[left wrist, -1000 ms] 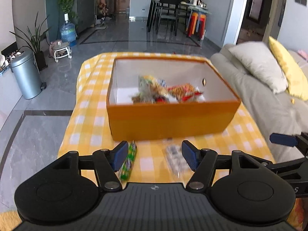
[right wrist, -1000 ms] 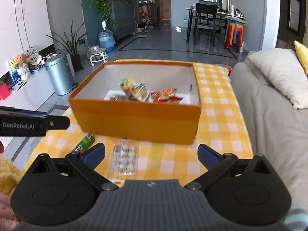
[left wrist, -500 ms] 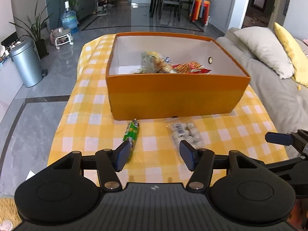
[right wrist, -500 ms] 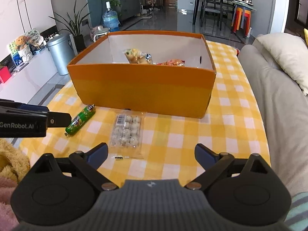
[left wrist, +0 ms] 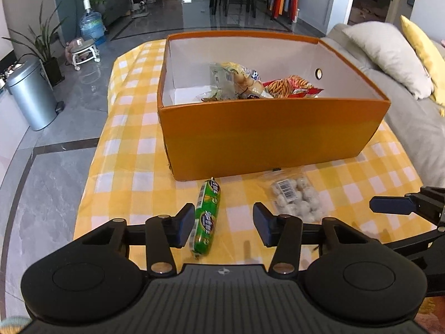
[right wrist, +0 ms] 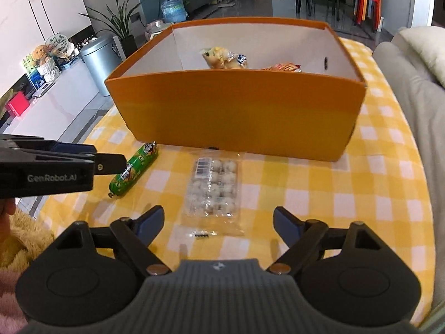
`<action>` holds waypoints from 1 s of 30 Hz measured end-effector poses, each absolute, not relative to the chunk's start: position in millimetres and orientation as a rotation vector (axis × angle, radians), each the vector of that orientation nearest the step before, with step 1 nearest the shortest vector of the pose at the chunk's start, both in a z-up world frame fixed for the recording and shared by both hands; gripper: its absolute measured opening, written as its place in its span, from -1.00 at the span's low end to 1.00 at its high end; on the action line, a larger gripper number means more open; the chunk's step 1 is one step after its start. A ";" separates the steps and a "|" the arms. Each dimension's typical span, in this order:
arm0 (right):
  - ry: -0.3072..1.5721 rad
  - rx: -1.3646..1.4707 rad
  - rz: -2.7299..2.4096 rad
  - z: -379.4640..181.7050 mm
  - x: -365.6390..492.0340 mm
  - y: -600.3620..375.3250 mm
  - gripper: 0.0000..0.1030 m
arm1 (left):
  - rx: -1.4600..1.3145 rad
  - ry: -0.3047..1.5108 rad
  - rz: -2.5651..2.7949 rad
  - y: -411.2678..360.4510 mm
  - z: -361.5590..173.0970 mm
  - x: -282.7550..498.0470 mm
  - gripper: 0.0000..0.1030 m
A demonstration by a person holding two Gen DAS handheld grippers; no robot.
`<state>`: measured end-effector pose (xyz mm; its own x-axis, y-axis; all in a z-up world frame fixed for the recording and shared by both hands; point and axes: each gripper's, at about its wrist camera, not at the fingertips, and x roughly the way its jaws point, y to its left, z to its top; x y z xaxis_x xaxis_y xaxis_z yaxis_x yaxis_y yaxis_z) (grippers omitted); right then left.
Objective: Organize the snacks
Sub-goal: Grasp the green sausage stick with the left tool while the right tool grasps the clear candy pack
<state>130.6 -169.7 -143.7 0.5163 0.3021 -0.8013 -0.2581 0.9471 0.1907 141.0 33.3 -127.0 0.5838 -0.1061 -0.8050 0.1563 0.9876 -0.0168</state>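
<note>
An orange box (left wrist: 267, 136) stands on the yellow checked tablecloth (left wrist: 133, 172) and holds several snack packets (left wrist: 239, 83). It also shows in the right wrist view (right wrist: 236, 117). A green sausage stick (left wrist: 207, 217) and a clear pack of white balls (left wrist: 296, 199) lie in front of the box. My left gripper (left wrist: 222, 228) is open, low over the sausage stick, which lies just inside its left finger. My right gripper (right wrist: 218, 222) is open, low over the near end of the clear pack (right wrist: 212, 188). The sausage stick (right wrist: 135, 171) lies to its left.
A grey sofa (left wrist: 411, 111) with cushions runs along the table's right side. A metal bin (left wrist: 30, 94), a plant and a water bottle stand on the floor to the left. A yellow fluffy rug (right wrist: 22, 239) lies at the near left.
Both grippers have come down and forward toward the two snacks in front of the box. Both stay open and empty.
</note>
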 end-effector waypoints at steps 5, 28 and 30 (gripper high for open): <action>1.011 0.052 0.329 -152.3 150.0 -159.4 0.49 | 0.091 0.965 -0.170 34.6 -139.5 158.5 -0.20; 1.095 -0.029 0.300 -187.8 187.2 -126.1 0.36 | 0.144 1.061 -0.166 34.5 -172.4 178.6 -0.51; 1.089 -0.051 0.299 -188.6 187.5 -123.6 0.31 | 0.142 1.059 -0.170 34.1 -171.8 178.1 -0.51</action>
